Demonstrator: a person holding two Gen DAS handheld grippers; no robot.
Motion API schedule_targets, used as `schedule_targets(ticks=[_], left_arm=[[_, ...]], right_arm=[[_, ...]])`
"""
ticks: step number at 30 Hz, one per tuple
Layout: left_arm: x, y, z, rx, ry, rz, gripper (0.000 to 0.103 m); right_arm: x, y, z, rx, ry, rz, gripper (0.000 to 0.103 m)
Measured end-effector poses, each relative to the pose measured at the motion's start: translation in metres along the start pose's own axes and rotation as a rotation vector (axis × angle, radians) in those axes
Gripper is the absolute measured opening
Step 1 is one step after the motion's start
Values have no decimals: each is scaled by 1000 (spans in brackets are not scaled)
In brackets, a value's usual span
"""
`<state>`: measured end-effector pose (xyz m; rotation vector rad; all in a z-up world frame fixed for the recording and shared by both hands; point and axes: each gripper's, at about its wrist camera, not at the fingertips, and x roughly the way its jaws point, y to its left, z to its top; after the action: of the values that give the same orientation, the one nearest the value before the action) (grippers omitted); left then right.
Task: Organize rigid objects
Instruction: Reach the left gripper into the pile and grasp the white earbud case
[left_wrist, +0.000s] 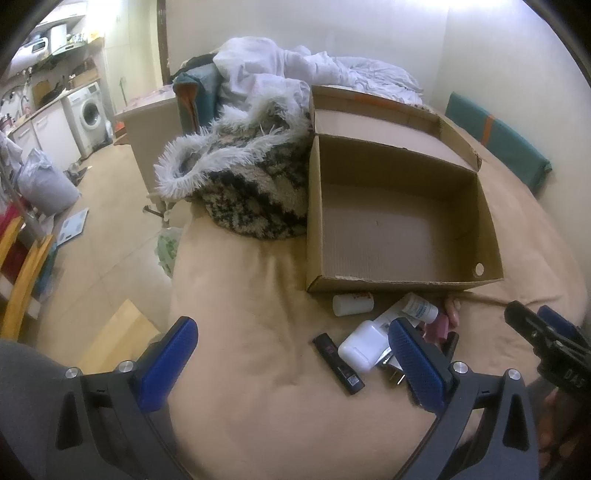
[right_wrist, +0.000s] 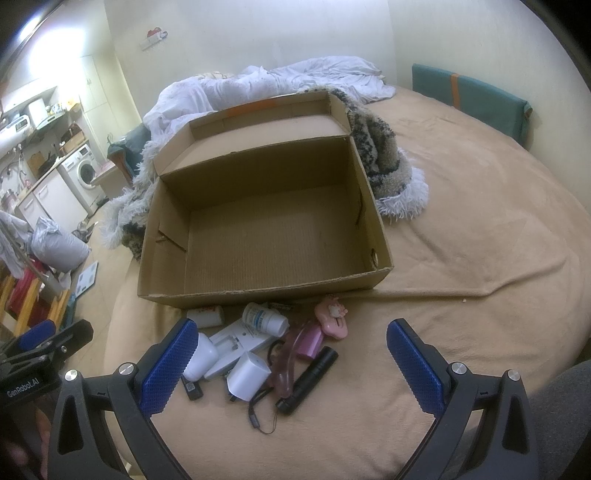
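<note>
An open, empty cardboard box (left_wrist: 399, 221) (right_wrist: 266, 229) sits on the tan bed cover. In front of it lies a pile of small rigid items: a white pill bottle (right_wrist: 264, 319), a white jar (left_wrist: 352, 304), a white charger cube (right_wrist: 247, 380), a white case (left_wrist: 360, 349), a black stick (left_wrist: 338, 363), a black flashlight (right_wrist: 308, 380), a pink toy (right_wrist: 332, 319) and a pink bottle (right_wrist: 310, 341). My left gripper (left_wrist: 291, 363) is open and empty, left of the pile. My right gripper (right_wrist: 291, 363) is open and empty, just above the pile's near side.
A furry patterned blanket (left_wrist: 251, 177) and white bedding (left_wrist: 295, 70) lie behind and left of the box. A teal cushion (right_wrist: 469, 99) leans on the wall. The bed edge (left_wrist: 177, 280) drops to the floor at left, with a kitchen and washing machine (left_wrist: 86, 110) beyond.
</note>
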<state>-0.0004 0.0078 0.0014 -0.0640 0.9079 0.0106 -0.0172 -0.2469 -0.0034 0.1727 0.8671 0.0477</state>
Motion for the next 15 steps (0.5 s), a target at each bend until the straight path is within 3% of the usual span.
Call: schedule_targets(ticks=[8, 12, 15], left_arm=[[1, 4, 6, -26, -1, -13, 100], [14, 9, 20, -40, 65, -21, 89], [38, -2, 25, 3, 190, -82, 89]], right_arm=[[0, 1, -3, 8, 3, 3, 103], [4, -1, -4, 6, 24, -27, 103], [10, -9, -4, 27, 54, -30, 103]])
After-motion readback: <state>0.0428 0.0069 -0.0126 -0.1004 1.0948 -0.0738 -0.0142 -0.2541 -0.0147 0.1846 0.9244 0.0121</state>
